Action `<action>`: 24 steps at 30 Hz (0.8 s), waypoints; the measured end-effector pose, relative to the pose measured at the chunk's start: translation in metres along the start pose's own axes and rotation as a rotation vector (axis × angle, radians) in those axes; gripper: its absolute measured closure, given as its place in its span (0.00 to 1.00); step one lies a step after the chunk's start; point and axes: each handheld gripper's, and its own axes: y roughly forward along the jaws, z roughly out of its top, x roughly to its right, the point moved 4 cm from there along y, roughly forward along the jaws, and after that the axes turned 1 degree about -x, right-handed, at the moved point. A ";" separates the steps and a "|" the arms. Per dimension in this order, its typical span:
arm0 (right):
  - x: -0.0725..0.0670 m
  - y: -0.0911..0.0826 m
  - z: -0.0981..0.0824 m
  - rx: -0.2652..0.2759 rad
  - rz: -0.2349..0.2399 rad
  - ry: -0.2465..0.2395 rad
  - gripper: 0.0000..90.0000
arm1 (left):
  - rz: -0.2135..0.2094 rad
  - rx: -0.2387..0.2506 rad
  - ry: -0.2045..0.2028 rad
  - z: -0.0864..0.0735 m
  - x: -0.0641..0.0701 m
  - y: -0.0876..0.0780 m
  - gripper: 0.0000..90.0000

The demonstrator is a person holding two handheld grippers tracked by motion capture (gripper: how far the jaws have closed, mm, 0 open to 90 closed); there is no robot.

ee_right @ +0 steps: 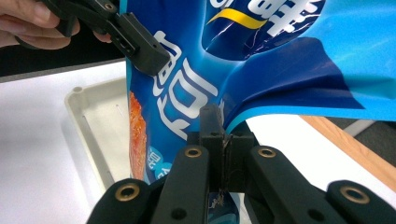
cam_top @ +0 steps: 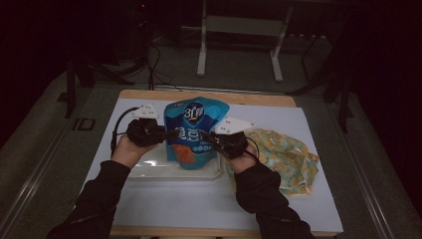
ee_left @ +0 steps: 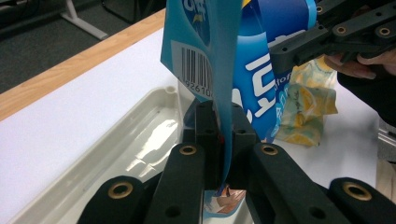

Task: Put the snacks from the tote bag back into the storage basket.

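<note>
A blue snack bag (cam_top: 195, 130) with white lettering hangs upright over a clear plastic tray (cam_top: 149, 171), held from both sides. My left gripper (cam_top: 166, 133) is shut on the bag's left edge; in the left gripper view the bag (ee_left: 215, 56) runs down between the closed jaws, my left gripper (ee_left: 222, 116) pinching it beside the barcode. My right gripper (cam_top: 205, 138) is shut on the bag's right edge, and in the right gripper view the blue film (ee_right: 280, 70) folds into my right gripper (ee_right: 222, 128). The tray (ee_left: 116, 144) lies below the bag.
A yellow patterned cloth bag (cam_top: 288, 154) lies crumpled on the white mat (cam_top: 308, 199) to the right of the tray. The table's wooden edge (cam_top: 209, 95) runs along the back. Beyond it stands a metal frame (cam_top: 239, 30) on a dark floor.
</note>
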 end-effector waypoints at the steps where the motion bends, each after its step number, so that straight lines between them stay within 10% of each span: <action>1: 0.000 0.000 -0.002 -0.001 -0.001 0.005 0.99 | 0.000 0.000 0.000 0.000 0.000 0.000 0.97; 24: 0.002 0.017 -0.035 -0.023 -0.013 0.045 0.99 | -0.018 -0.007 0.019 -0.026 -0.009 0.027 0.97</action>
